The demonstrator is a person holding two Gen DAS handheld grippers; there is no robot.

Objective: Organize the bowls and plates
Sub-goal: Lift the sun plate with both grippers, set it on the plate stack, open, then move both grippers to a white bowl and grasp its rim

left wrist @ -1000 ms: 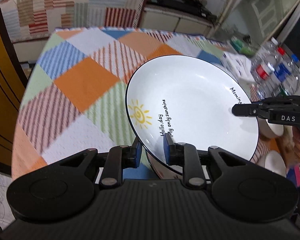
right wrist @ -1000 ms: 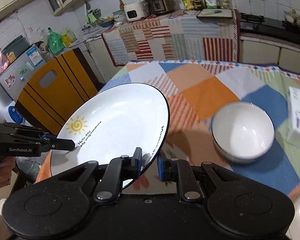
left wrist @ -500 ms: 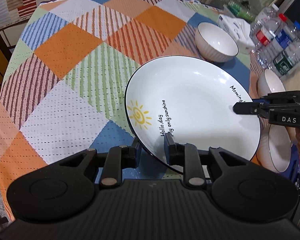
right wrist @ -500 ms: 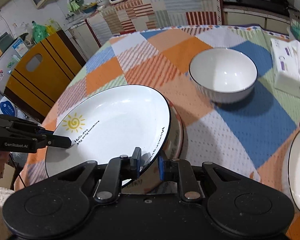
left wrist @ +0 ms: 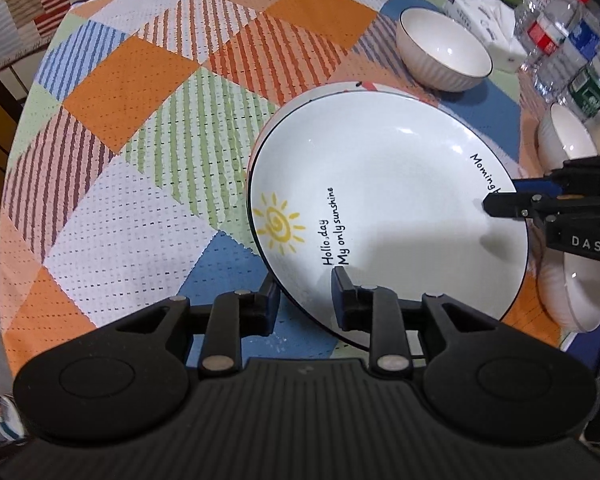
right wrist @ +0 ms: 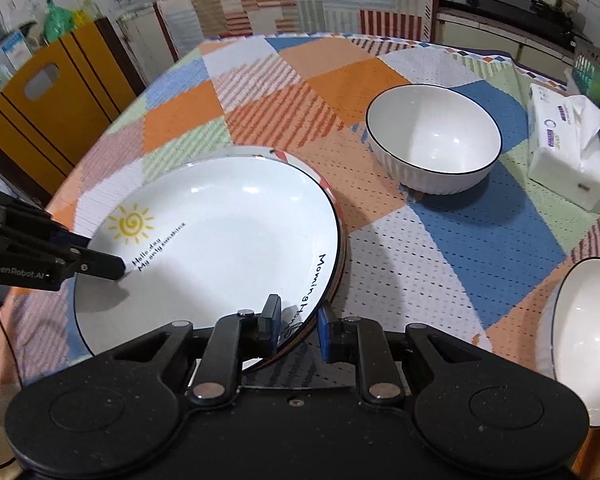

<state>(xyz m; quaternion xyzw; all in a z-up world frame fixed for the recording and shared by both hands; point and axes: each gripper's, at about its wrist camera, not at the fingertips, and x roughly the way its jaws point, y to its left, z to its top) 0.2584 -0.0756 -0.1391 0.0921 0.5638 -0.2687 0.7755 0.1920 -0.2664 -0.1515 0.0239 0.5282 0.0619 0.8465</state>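
Observation:
A white plate with a yellow sun and black rim (left wrist: 388, 200) (right wrist: 220, 240) lies on top of another plate whose edge shows beneath it (right wrist: 336, 200). My left gripper (left wrist: 305, 304) is shut on the plate's near rim. My right gripper (right wrist: 298, 324) is shut on the opposite rim; it also shows in the left wrist view (left wrist: 500, 200). A white ribbed bowl (right wrist: 434, 138) (left wrist: 444, 52) stands beyond the plates. More white bowls (left wrist: 568, 148) (right wrist: 584, 332) sit at the right.
The round table has a patchwork cloth (left wrist: 140, 160). A tissue pack (right wrist: 564, 144) lies behind the bowl. Water bottles (left wrist: 572, 48) stand at the far right edge. A yellow board (right wrist: 52, 108) stands beside the table.
Both grippers have lowered the sun plate from a raised tilt down onto the other plate on the table. Both jaws keep their hold on its rim.

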